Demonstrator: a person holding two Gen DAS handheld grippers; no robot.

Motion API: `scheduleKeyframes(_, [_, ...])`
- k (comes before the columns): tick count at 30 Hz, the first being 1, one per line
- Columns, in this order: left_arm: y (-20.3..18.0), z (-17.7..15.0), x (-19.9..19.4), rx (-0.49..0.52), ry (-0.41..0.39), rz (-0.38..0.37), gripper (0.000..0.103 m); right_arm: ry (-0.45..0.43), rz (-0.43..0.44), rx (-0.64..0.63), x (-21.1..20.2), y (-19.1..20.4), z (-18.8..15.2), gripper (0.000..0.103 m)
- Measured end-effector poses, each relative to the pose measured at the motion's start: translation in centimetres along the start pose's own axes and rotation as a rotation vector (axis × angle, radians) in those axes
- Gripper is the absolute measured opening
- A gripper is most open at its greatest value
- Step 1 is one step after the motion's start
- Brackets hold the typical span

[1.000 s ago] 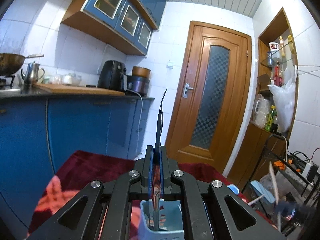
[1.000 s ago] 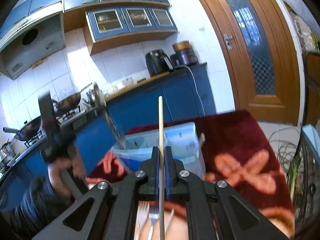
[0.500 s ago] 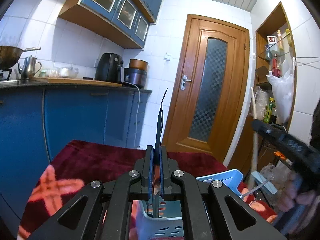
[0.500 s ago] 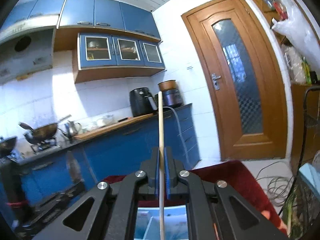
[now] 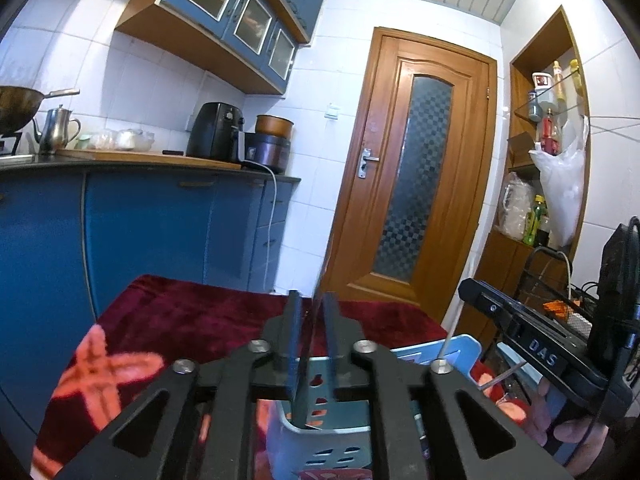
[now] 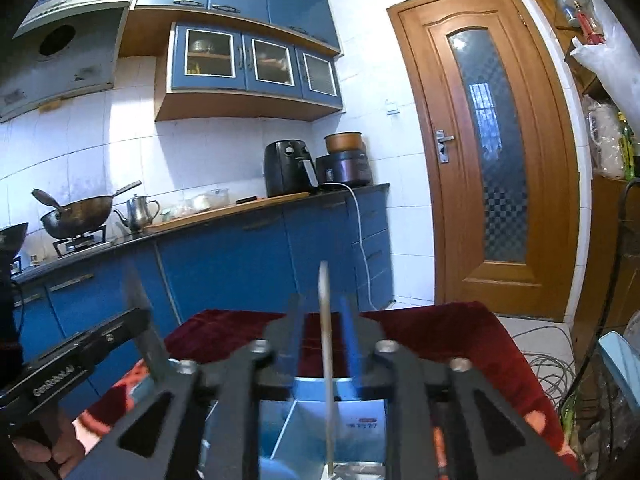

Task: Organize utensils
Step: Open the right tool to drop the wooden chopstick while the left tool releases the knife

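Observation:
In the left wrist view my left gripper (image 5: 312,300) has its jaws opening. A thin dark utensil (image 5: 322,272) stands blurred and loose between them, its lower end in a blue slotted holder (image 5: 320,452). In the right wrist view my right gripper (image 6: 320,308) is also opening. A pale wooden chopstick (image 6: 323,280) stands upright in the gap, touching neither pad, over a light blue box (image 6: 360,420). Each gripper shows in the other's view: the right gripper (image 5: 520,340) at the right, the left gripper (image 6: 80,360) at the left.
The holder and box sit on a table under a dark red cloth (image 5: 180,320) with orange flowers. Blue kitchen cabinets (image 6: 240,272) and a counter run behind, a wooden door (image 5: 408,184) beyond. A wire rack with cables (image 6: 560,360) stands to the right. A hand (image 5: 568,436) grips the right tool.
Both grippers went from shut on their utensils to jaws apart, and the dark utensil and the chopstick have slipped lower. The right gripper swung in close beside the left one.

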State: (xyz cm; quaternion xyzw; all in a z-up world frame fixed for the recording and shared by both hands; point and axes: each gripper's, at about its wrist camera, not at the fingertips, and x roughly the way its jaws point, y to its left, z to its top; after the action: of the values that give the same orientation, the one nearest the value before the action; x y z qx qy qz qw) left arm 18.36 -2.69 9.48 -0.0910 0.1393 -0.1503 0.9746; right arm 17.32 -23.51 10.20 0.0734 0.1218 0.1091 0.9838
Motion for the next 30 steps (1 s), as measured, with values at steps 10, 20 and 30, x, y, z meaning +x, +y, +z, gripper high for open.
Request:
scheduleKeyframes(10, [-1.0, 0.3, -2.6, 0.000, 0.030, -0.021, 0.035, -0.004, 0.046, 0.034, -3.5, 0.7, 0.4, 0.033])
scheduleKeyframes(20, [-1.8, -0.1, -6.4, 0.022, 0.104, 0.012, 0.035, 0.052, 0.026, 0.076, -8.3, 1.2, 0.2, 0.042])
scheduleKeyframes(30, [-1.9, -1.6, -10.0, 0.024, 0.191, 0.053, 0.037, 0.140, 0.003, 0.062, -12.6, 1.6, -1.9, 0.047])
